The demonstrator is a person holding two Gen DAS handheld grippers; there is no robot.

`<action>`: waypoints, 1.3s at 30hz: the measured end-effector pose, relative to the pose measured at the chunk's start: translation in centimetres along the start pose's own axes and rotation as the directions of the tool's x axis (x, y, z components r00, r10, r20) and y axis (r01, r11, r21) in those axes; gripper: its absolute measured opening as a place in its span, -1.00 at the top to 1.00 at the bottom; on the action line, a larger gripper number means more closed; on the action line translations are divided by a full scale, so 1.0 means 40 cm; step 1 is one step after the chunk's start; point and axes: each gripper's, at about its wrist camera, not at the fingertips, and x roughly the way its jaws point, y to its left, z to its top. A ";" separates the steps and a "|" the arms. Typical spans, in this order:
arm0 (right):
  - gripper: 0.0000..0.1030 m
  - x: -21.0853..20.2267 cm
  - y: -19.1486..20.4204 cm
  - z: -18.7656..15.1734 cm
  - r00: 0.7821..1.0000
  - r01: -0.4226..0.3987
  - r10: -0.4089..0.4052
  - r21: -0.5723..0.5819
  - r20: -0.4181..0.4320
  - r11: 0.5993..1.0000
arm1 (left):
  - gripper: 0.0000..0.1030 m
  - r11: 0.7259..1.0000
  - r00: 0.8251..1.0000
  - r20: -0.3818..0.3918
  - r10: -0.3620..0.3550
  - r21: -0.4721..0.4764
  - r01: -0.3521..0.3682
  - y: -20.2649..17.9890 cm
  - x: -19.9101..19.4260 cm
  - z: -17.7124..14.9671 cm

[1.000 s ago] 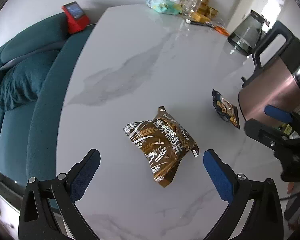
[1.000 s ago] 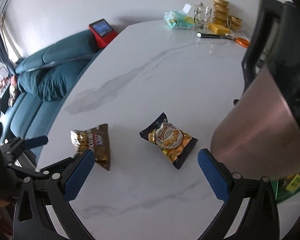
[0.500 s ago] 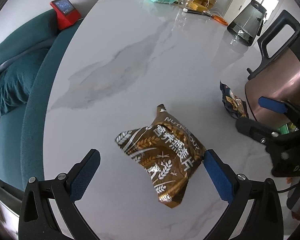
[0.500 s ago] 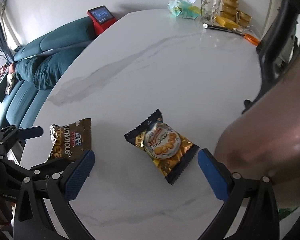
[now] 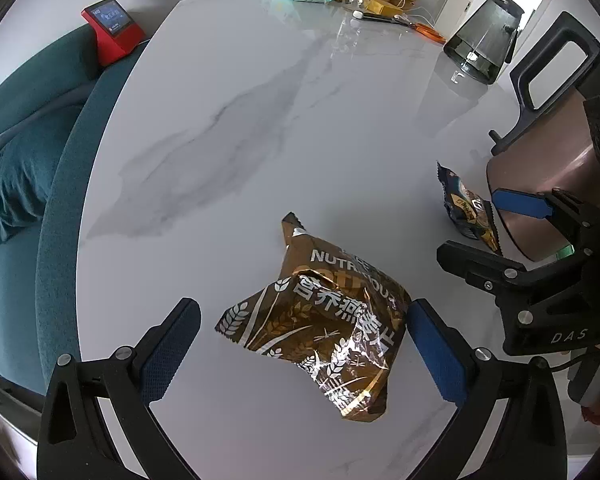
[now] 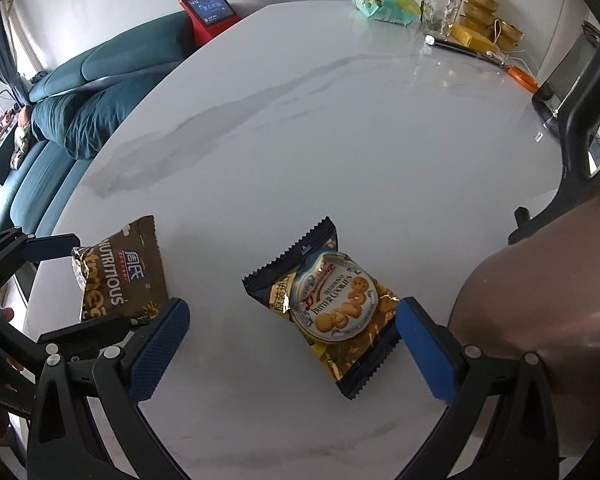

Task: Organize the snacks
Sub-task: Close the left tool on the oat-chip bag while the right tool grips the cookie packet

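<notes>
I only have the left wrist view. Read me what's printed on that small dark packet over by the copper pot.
Observer: The right wrist view shows the cookie packet face up; it reads "Butter Cookies".
Operator: Tell me where the right gripper sits on it.
Observer: The right gripper is open, fingers straddling the packet, right pad at its edge.
Operator: Report the oatmeal bag's far side.
Observer: The brown oatmeal bag lies flat on the marble table, with "Nutritious" printed along it, between the left gripper fingers.
</notes>
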 end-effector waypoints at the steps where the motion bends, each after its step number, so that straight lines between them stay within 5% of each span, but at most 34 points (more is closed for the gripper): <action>1: -1.00 0.003 0.000 0.001 1.000 -0.002 0.002 0.001 -0.003 1.000 | -0.97 1.000 1.000 0.002 0.002 0.002 -0.002 0.002 0.000 -0.001; 19: -1.00 0.021 0.014 0.003 0.999 0.028 -0.028 -0.008 -0.024 1.000 | -0.92 1.000 1.000 -0.026 0.009 -0.005 -0.009 0.016 0.010 0.013; 39: -1.00 0.028 0.010 0.006 0.998 0.053 -0.054 -0.033 -0.029 0.998 | -0.32 0.999 0.999 -0.046 -0.023 0.039 0.025 -0.005 0.024 0.013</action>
